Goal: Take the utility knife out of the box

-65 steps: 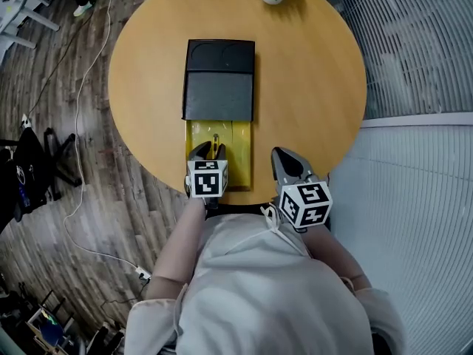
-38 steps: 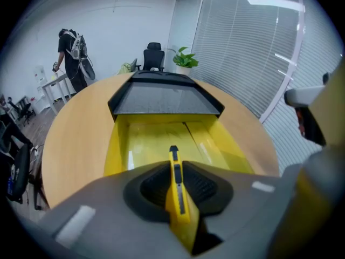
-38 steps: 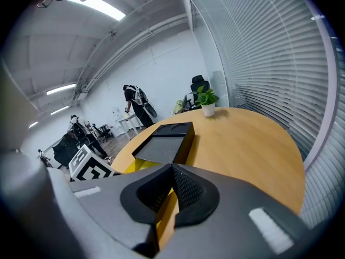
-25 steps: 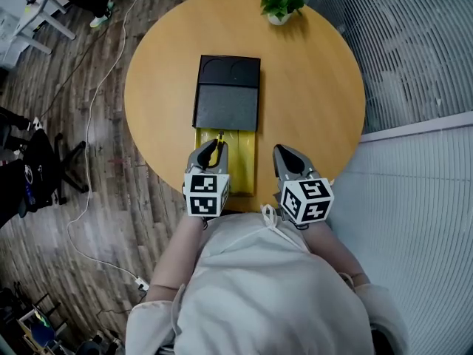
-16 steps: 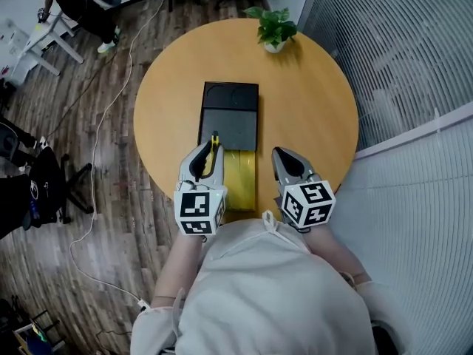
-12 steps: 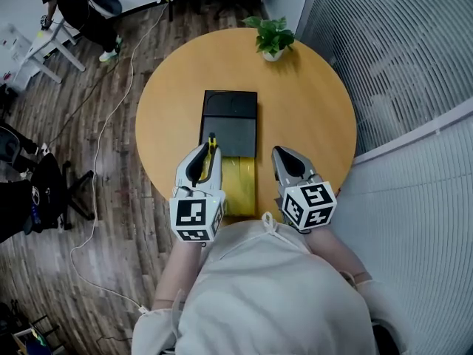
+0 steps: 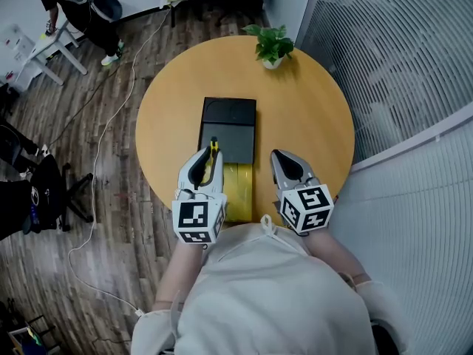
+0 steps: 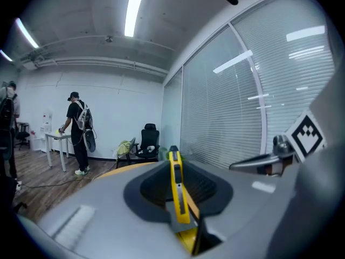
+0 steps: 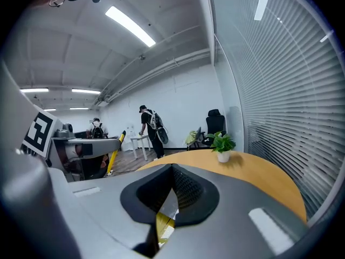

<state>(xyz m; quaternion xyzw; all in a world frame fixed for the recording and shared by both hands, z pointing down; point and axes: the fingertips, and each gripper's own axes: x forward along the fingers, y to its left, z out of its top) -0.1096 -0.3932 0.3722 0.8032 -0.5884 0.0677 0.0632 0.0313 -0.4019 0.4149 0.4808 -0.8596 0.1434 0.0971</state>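
My left gripper (image 7: 209,152) is shut on the yellow utility knife (image 7: 213,146), whose tip sticks out past the fingertips. It hangs in the air above the left side of the box's yellow tray (image 7: 239,188). In the left gripper view the knife (image 8: 176,185) runs straight up between the jaws, held nearly level. The black box sleeve (image 7: 228,126) lies on the round wooden table (image 7: 310,117), with the tray pulled out toward me. My right gripper (image 7: 279,156) hovers to the right of the tray, shut, with nothing in it.
A small potted plant (image 7: 270,46) stands at the table's far edge, and it shows in the right gripper view as well (image 9: 222,143). A glass wall with blinds (image 7: 399,58) runs along the right. People (image 7: 77,6) stand by a desk far off on the left.
My left gripper has risen with the knife, lifting it out of the yellow tray. The right gripper has risen too and stays shut.
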